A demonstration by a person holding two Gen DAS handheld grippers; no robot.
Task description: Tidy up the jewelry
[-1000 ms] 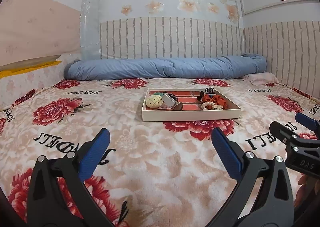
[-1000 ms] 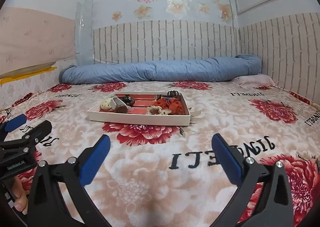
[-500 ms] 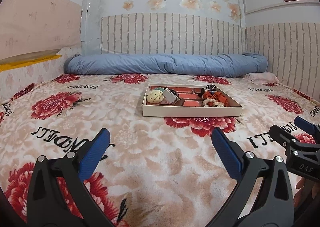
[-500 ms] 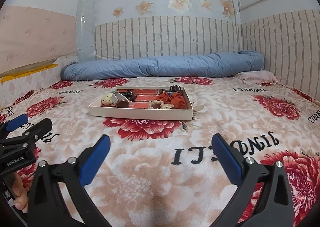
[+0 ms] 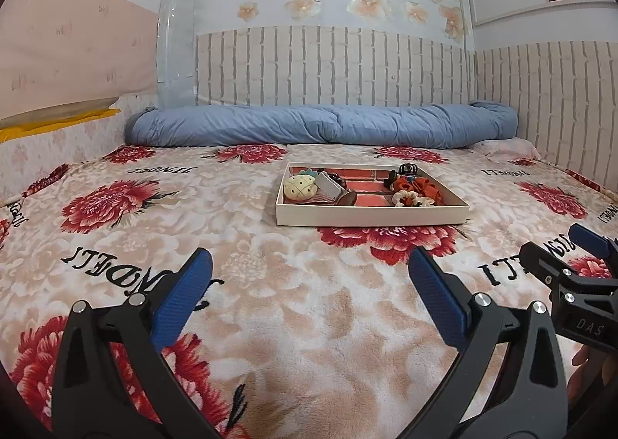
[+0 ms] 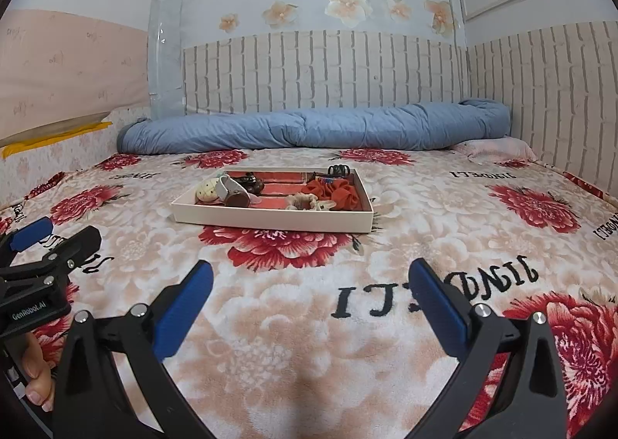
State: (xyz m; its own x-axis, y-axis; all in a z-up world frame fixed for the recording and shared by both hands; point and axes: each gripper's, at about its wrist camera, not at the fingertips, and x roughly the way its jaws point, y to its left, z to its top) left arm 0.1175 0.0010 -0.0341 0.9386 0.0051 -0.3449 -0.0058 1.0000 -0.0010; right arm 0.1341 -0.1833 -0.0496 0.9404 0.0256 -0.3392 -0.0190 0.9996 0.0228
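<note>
Jewelry (image 5: 340, 189) lies in the tray (image 5: 370, 215) mid-bed; from the left view our left gripper (image 5: 309, 276) hovers well short, jaws wide and empty, ready to reach. From the right view, our right gripper (image 6: 311, 284) matches it, wide and empty, the tray (image 6: 270, 218) ahead on the blanket (image 6: 293, 323).

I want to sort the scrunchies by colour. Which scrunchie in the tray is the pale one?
The cream scrunchie, lying at the tray's near wall. The other scrunchies behind it are orange-red.
</note>
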